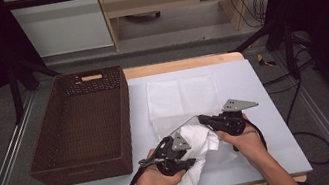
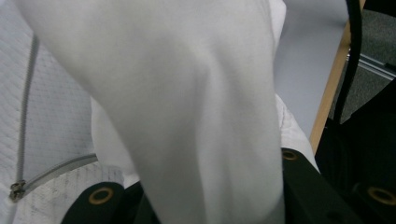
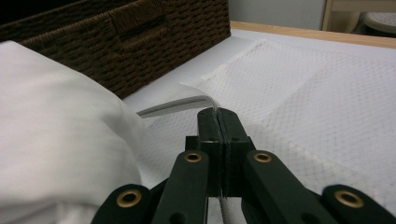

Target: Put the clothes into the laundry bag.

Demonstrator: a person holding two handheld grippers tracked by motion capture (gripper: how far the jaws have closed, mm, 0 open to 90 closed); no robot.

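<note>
White mesh laundry bag (image 1: pixel 181 97): lies flat on the table, right of the basket; its zippered edge is lifted at the near side.
Table (image 1: pixel 266 106): pale grey top.
Basket (image 1: pixel 80 129): dark brown woven wicker, rectangular, at the table's left.
White garment (image 1: pixel 196 143): bunched, at the bag's near edge.
Left gripper (image 1: pixel 171 160): jaws pinching the garment.
Right gripper (image 3: pixel 218 123): jaws pressed together on the bag's edge.

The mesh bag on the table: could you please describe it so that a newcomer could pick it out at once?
Start at the brown wicker basket on the table's left. Just to its right, a flat white mesh bag lies on the pale sheet, its near edge pinched by the right gripper. Unlike the bunched plain white cloth held by the left gripper, it is netted and zippered.
</note>
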